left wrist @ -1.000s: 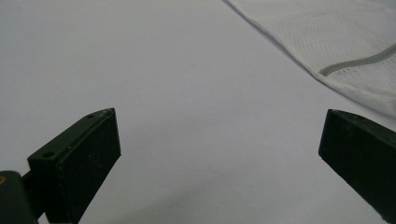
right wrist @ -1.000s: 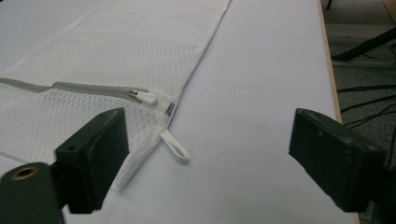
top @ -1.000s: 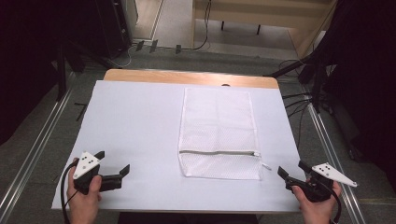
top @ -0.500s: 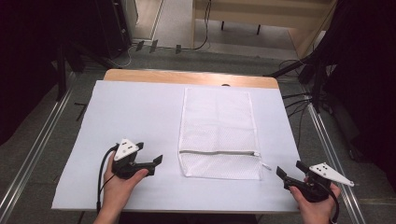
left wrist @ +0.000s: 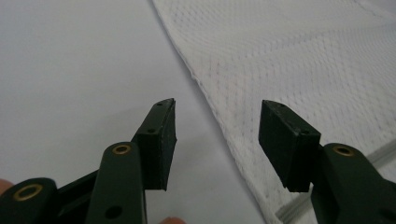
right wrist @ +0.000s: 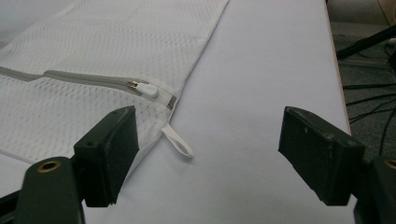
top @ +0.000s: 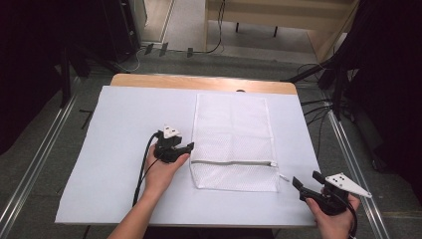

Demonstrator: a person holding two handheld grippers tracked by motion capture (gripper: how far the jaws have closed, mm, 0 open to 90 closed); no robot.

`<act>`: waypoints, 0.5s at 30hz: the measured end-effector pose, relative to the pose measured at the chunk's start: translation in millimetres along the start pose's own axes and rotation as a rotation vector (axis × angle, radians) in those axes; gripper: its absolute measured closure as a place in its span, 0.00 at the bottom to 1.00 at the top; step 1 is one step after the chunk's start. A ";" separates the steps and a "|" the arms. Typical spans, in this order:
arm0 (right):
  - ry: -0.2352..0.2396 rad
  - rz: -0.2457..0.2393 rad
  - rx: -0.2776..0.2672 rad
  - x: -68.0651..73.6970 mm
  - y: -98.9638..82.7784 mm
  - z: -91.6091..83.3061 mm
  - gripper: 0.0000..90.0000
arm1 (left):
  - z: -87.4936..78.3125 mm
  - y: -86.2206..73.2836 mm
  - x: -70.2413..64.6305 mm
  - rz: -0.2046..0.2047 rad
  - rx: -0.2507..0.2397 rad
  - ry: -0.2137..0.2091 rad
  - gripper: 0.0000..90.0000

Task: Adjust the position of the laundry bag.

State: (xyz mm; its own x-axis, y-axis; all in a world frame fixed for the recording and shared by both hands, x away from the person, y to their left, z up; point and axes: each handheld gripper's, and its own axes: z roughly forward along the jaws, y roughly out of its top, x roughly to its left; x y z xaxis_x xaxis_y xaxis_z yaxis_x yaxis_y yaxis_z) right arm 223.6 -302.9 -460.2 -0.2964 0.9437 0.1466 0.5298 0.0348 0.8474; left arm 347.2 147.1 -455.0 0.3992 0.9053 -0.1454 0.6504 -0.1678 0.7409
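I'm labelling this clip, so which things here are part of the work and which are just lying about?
Part of the work:
white mesh zip-up laundry bag
its grey zipper
left gripper, jaws straddling the bag's edge
right gripper

Just lying about:
white sheet covering the table
black cables on the floor

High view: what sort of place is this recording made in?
Probably a lab or recording studio, not a home. The white-covered table stands between metal floor rails, loose cables lie on a grey carpet, and black drapes hang on both sides.
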 end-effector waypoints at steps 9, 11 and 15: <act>-0.003 -0.002 0.001 -0.4 -0.4 0.8 0.24 | 17.0 4.0 -9.1 -0.011 0.068 -0.001 0.68; -0.004 0.000 -0.001 -0.8 -0.4 0.9 0.24 | 20.5 3.4 -15.2 0.007 0.106 0.013 0.68; -0.006 0.005 0.003 -1.4 -0.8 1.1 0.24 | 20.3 4.0 -19.2 -0.003 0.116 0.043 0.71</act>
State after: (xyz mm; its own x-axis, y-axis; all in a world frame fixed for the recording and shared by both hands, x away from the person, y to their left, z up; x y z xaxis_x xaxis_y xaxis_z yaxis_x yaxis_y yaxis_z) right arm 224.5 -303.8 -461.6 -0.2890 0.9459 0.1472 0.5336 0.0315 0.8452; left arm 355.3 121.1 -462.6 0.3706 0.9213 -0.1174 0.7231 -0.2069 0.6590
